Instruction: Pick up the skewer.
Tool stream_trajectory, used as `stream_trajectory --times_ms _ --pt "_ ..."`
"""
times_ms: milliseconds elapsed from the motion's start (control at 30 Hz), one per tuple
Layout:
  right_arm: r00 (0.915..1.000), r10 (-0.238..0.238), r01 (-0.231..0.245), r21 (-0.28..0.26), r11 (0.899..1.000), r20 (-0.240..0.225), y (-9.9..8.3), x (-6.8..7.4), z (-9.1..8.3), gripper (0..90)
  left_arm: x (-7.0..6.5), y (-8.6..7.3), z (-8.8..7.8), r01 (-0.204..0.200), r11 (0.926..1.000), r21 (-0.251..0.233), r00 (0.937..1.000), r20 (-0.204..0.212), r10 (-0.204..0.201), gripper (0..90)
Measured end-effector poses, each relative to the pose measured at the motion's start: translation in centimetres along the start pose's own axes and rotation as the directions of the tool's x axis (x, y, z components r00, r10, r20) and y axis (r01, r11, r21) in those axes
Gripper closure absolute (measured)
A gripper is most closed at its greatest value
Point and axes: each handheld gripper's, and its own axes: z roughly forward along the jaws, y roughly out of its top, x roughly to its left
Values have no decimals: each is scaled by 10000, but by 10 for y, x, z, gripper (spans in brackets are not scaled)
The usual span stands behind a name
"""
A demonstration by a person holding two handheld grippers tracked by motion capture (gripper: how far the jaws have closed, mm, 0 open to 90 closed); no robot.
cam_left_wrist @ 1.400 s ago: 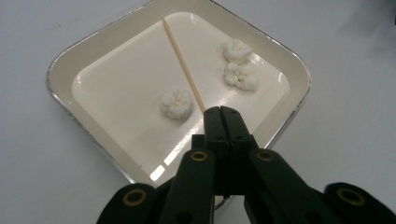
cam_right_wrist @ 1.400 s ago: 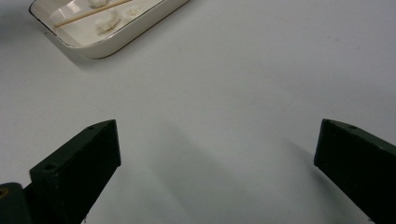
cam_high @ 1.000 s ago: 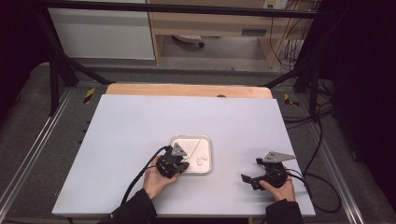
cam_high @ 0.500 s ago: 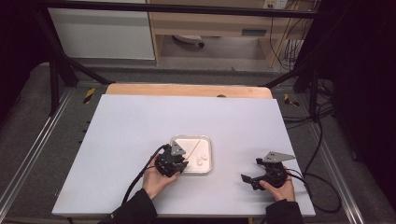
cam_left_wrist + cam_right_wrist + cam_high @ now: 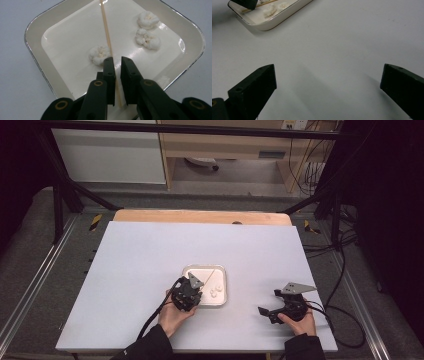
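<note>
From above, your left gripper (image 5: 192, 292) hangs over the near-left part of the white tray (image 5: 222, 270), while along its own jaws, just closing, you see the thin wooden skewer (image 5: 106, 30) between the near-shut pads beside a cotton ball (image 5: 99, 54), and your right gripper (image 5: 328, 92) gapes wide, well right of that tray.
</note>
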Motion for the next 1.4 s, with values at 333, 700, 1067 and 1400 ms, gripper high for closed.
stream_trajectory --times_ms 333,700,1067,1400 --pt "10000 12 -12 6 10000 -21 0 0 0 10 -4 -2 0 562 9983 -183 9980 -288 -567 878" --pt "10000 36 -36 29 10000 -39 0 0 0 10 3 -10 -1 748 9946 -714 9972 153 -738 889" --pt "10000 8 -8 22 10000 -35 0 0 0 10 4 -9 -15 468 9907 -1276 9984 361 -425 890" --pt "9995 -304 303 127 9995 25 4 6 4 7 15 -9 -34 122 9899 -1413 9974 720 -20 890"
